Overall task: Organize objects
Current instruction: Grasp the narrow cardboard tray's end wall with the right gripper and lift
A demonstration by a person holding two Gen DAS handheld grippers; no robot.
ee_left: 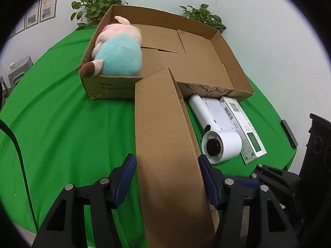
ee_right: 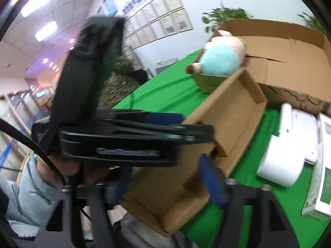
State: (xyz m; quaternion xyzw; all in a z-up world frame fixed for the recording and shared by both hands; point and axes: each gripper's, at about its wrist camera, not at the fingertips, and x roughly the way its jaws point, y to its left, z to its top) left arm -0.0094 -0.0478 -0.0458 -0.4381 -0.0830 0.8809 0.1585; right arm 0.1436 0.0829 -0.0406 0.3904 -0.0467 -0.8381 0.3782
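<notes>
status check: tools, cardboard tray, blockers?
Left tool straddles tray, not clamped. Right tool open near it. Fan lies beside.

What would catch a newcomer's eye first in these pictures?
A pink and turquoise plush toy lying in the left corner of the big cardboard tray on the green tablecloth. In front, a long narrow cardboard box runs between the left gripper fingers.

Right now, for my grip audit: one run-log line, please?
left gripper: straddles narrow cardboard tray, grip unclear | right gripper: at tray's near end, grip unclear
</notes>
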